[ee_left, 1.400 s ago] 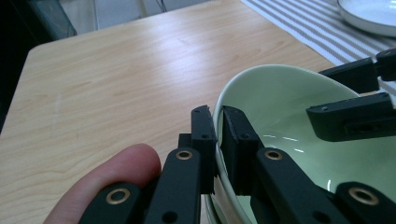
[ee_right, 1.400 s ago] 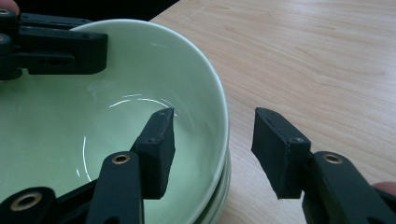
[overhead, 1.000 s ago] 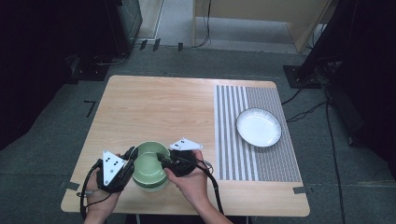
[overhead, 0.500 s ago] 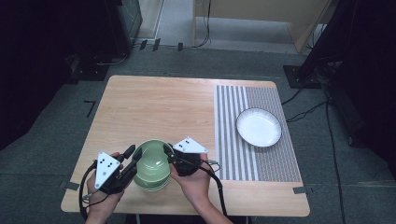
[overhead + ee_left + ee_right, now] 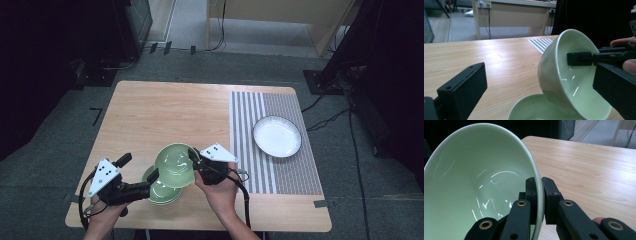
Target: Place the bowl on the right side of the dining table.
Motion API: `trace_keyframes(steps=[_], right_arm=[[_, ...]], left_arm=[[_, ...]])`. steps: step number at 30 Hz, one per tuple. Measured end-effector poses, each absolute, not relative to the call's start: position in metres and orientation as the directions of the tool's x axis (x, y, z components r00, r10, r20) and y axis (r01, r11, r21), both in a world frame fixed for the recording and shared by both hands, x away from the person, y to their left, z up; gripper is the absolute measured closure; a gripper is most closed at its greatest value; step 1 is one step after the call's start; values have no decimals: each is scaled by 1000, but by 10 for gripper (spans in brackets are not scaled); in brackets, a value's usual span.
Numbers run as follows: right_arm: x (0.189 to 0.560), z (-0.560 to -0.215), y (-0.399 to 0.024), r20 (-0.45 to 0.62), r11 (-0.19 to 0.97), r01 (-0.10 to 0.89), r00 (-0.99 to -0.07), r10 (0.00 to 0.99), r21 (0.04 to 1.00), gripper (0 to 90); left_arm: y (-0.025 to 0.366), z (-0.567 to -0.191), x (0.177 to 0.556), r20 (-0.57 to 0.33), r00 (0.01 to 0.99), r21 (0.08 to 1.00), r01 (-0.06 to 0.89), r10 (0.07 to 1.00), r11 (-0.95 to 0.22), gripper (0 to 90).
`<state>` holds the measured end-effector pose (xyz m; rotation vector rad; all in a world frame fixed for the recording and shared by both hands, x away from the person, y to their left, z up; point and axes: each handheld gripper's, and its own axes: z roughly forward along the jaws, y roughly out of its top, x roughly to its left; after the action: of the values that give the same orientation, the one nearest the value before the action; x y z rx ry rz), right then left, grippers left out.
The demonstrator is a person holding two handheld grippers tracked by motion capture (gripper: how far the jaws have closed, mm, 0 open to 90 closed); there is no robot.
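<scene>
Low at centre frame, my right gripper [image 5: 194, 161] pinches the tilted pale-green ceramic bowl's [image 5: 175, 164] rim above the stacked green bowl [image 5: 159, 192]; my left gripper [image 5: 145, 182], jaws spread, waits beside.

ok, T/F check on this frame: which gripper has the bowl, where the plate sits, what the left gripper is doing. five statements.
1. The right gripper is shut on the rim of the upper green bowl. True.
2. The upper green bowl sits level. False: it is tilted, lifted off the lower green bowl.
3. The white plate lies on the striped mat. True.
4. The left gripper clamps the lower green bowl. False: its jaws are open, gripping nothing.
5. The white plate is stacked on the bowls. False: it lies apart, farther to the right on the wooden table.
</scene>
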<state>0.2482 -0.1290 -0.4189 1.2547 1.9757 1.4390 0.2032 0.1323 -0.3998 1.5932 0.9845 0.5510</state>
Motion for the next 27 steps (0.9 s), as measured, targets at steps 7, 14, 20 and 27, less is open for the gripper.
trace_keyframes(steps=[7, 14, 20, 27], right_arm=[[248, -418, -138, 175, 70, 424, -512, 841, 903, 848], [247, -418, -146, 171, 68, 422, -502, 848, 904, 848], [245, -419, -151, 173, 64, 423, -497, 850, 904, 849], [244, -421, -158, 172, 65, 426, -494, 852, 903, 849]], left_arm=[[142, -401, 207, -181, 527, 948, 319, 831, 3, 0], [152, -404, 211, -176, 499, 943, 332, 849, 1, 0], [161, -409, 216, -175, 467, 938, 348, 866, 2, 0], [176, -418, 223, -163, 414, 926, 376, 896, -6, 0]])
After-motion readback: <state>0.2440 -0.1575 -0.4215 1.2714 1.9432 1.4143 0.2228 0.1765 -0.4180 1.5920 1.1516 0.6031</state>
